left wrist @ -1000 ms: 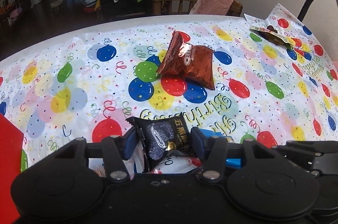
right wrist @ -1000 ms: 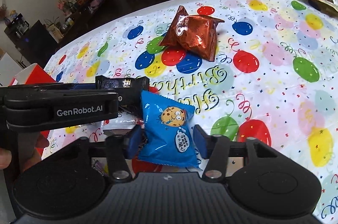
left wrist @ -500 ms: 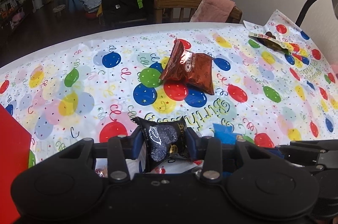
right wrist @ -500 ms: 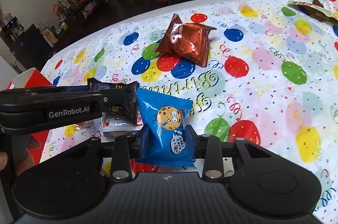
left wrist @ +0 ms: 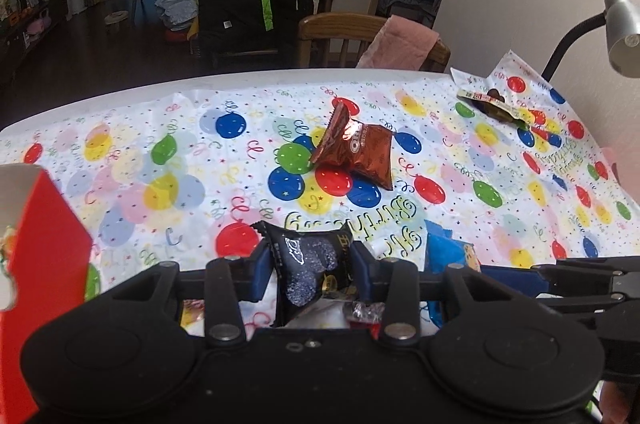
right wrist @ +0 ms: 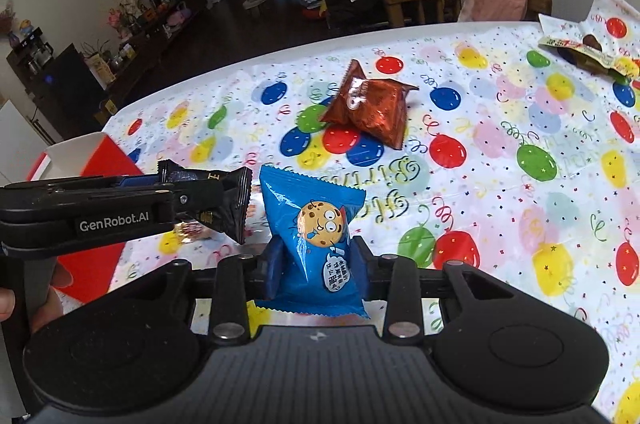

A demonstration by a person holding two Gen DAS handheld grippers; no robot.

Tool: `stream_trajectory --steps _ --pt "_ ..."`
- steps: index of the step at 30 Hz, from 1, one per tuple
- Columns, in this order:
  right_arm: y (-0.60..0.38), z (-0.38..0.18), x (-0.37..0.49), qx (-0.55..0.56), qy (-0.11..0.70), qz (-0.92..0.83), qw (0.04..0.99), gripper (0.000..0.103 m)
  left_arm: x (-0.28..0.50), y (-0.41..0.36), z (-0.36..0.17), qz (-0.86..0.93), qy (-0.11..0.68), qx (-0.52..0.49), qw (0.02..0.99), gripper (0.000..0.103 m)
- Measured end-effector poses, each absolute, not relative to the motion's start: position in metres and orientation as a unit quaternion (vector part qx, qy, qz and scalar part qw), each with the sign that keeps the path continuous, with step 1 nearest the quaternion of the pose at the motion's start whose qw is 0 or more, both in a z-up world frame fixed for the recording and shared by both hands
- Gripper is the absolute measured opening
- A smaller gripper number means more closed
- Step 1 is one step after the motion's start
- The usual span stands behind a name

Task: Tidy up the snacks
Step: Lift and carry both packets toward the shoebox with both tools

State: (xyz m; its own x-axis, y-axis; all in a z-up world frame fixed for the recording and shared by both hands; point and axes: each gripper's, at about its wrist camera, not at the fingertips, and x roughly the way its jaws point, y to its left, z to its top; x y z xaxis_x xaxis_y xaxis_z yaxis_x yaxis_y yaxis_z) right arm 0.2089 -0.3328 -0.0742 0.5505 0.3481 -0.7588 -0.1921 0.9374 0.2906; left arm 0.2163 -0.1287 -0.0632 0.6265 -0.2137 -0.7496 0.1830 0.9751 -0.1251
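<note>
My left gripper (left wrist: 311, 266) is clamped on a black snack packet (left wrist: 308, 264), held above the balloon tablecloth (left wrist: 500, 184). My right gripper (right wrist: 316, 264) pinches a blue cookie packet (right wrist: 316, 240), also off the cloth. A brown packet (right wrist: 370, 114) lies at 12 o'clock from both. A red box (right wrist: 104, 168) sits at 9 o'clock.

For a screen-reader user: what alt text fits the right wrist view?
The right tool grips a blue cookie packet above a balloon-print tablecloth. To its left, the left tool holds a black packet; a brown packet lies beyond.
</note>
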Motion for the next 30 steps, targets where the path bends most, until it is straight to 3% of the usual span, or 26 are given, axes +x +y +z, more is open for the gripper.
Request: stream_trajectory --steps 30 --pt "-0.161 0.007 0.161 0.029 0.418 0.245 0.875 0.035 0.137 0.035 0.001 -0.049 0.376 -0.063 0.923 0.038"
